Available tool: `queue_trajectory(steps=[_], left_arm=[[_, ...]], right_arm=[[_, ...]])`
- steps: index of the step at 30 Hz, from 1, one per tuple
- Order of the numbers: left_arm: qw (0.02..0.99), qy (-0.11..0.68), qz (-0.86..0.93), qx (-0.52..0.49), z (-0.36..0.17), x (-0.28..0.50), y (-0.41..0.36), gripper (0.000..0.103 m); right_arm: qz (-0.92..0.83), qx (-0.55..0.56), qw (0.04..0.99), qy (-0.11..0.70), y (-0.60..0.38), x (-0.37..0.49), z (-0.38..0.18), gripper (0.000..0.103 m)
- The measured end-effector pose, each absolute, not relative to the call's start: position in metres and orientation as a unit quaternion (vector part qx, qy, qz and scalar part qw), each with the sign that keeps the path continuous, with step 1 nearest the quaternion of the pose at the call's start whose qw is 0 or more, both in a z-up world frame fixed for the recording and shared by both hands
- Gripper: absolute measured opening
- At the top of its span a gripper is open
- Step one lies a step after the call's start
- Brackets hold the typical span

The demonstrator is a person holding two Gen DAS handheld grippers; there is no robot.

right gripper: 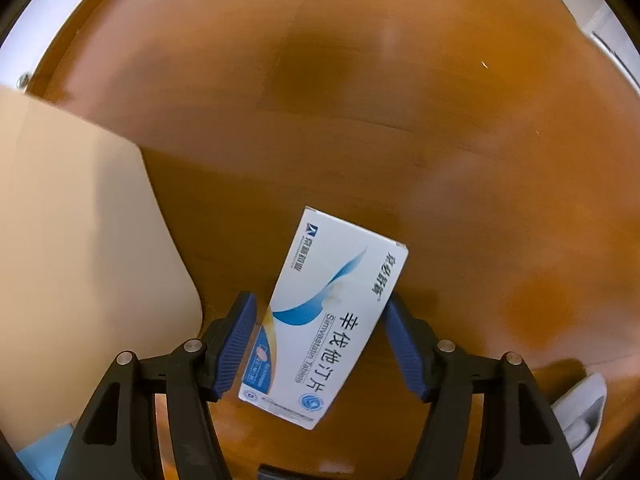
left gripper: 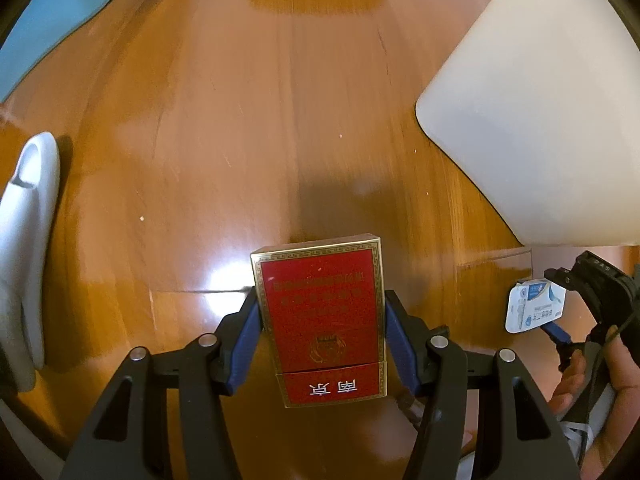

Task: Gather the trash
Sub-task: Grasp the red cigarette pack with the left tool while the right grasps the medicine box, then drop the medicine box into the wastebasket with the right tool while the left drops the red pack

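Observation:
My left gripper (left gripper: 320, 312) is shut on a red cigarette pack (left gripper: 324, 320) with gold trim, held above the wooden floor. My right gripper (right gripper: 320, 320) is shut on a white and blue medicine box (right gripper: 324, 316), which sits tilted between the blue pads. The right gripper with the medicine box (left gripper: 534, 306) also shows at the right edge of the left wrist view, next to a pale bin (left gripper: 540, 112). The same bin (right gripper: 80, 260) fills the left of the right wrist view, close to the left finger.
A grey slipper (left gripper: 28, 248) lies at the left of the left wrist view; a slipper (right gripper: 580, 416) shows at the lower right of the right wrist view. A blue mat (left gripper: 52, 12) lies at the far left. The floor (left gripper: 260, 120) is glossy wood.

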State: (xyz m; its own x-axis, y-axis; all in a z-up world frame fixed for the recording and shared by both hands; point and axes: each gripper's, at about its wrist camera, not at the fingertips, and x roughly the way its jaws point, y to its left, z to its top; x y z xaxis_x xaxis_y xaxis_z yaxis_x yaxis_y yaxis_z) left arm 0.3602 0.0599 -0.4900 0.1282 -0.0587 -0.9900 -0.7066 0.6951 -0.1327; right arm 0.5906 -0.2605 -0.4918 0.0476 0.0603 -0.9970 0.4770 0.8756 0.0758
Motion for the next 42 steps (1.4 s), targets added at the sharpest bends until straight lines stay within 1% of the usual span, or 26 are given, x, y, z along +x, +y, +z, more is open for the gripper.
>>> queue_trajectory(steps=[1,3,4,5,8,11,13,15,18,19,21,23,24,26,28,31,34,38,42], left_arm=[[0.685,0.616,0.237,-0.308,-0.489,0.359,0.06,0.057],[0.689,0.614,0.238,-0.302,-0.484,0.359,0.061,0.057],[0.691,0.613,0.239,-0.298,-0.481,0.358,0.061,0.057],[0.695,0.612,0.24,-0.292,-0.477,0.355,0.061,0.057],[0.705,0.606,0.244,-0.278,-0.465,0.35,0.063,0.057],[0.714,0.601,0.246,-0.263,-0.455,0.344,0.064,0.057],[0.717,0.598,0.25,-0.257,-0.449,0.341,0.068,0.057],[0.715,0.598,0.255,-0.258,-0.448,0.336,0.07,0.057],[0.711,0.6,0.257,-0.26,-0.443,0.33,0.073,0.057],[0.71,0.602,0.256,-0.261,-0.444,0.331,0.073,0.057],[0.709,0.604,0.254,-0.262,-0.441,0.331,0.075,0.057],[0.708,0.605,0.253,-0.262,-0.437,0.331,0.075,0.057],[0.709,0.604,0.252,-0.262,-0.438,0.333,0.079,0.057],[0.713,0.601,0.252,-0.259,-0.437,0.336,0.087,0.057],[0.719,0.595,0.253,-0.257,-0.435,0.339,0.094,0.057],[0.725,0.586,0.257,-0.254,-0.428,0.337,0.096,0.057],[0.727,0.579,0.262,-0.259,-0.422,0.335,0.099,0.057],[0.728,0.579,0.257,-0.262,-0.419,0.334,0.097,0.057],[0.732,0.577,0.256,-0.255,-0.416,0.331,0.098,0.057]], right_arm=[[-0.146,0.191,0.697,0.675,-0.259,0.591,-0.492,0.068],[-0.132,0.178,0.709,0.669,-0.257,0.59,-0.489,0.061],[-0.114,0.173,0.72,0.662,-0.258,0.588,-0.487,0.055],[-0.098,0.171,0.727,0.658,-0.259,0.587,-0.486,0.053],[-0.076,0.186,0.732,0.651,-0.273,0.578,-0.482,0.052],[-0.059,0.191,0.752,0.628,-0.293,0.572,-0.463,0.052],[-0.049,0.203,0.773,0.6,-0.311,0.565,-0.432,0.052],[-0.044,0.195,0.809,0.553,-0.329,0.566,-0.383,0.052],[-0.022,0.177,0.87,0.46,-0.345,0.578,-0.285,0.052],[-0.002,0.164,0.892,0.42,-0.34,0.584,-0.242,0.052],[0.054,0.132,0.919,0.368,-0.308,0.599,-0.173,0.052],[0.121,0.085,0.925,0.351,-0.268,0.613,-0.132,0.053],[0.159,0.065,0.918,0.357,-0.244,0.62,-0.123,0.053],[0.201,0.019,0.905,0.375,-0.199,0.634,-0.126,0.053],[0.227,-0.021,0.881,0.414,-0.164,0.651,-0.148,0.053],[0.238,-0.071,0.843,0.478,-0.129,0.664,-0.196,0.054],[0.221,-0.093,0.815,0.528,-0.122,0.68,-0.234,0.056],[0.213,-0.099,0.803,0.547,-0.114,0.684,-0.255,0.056],[0.219,-0.092,0.802,0.548,-0.118,0.675,-0.252,0.059]])
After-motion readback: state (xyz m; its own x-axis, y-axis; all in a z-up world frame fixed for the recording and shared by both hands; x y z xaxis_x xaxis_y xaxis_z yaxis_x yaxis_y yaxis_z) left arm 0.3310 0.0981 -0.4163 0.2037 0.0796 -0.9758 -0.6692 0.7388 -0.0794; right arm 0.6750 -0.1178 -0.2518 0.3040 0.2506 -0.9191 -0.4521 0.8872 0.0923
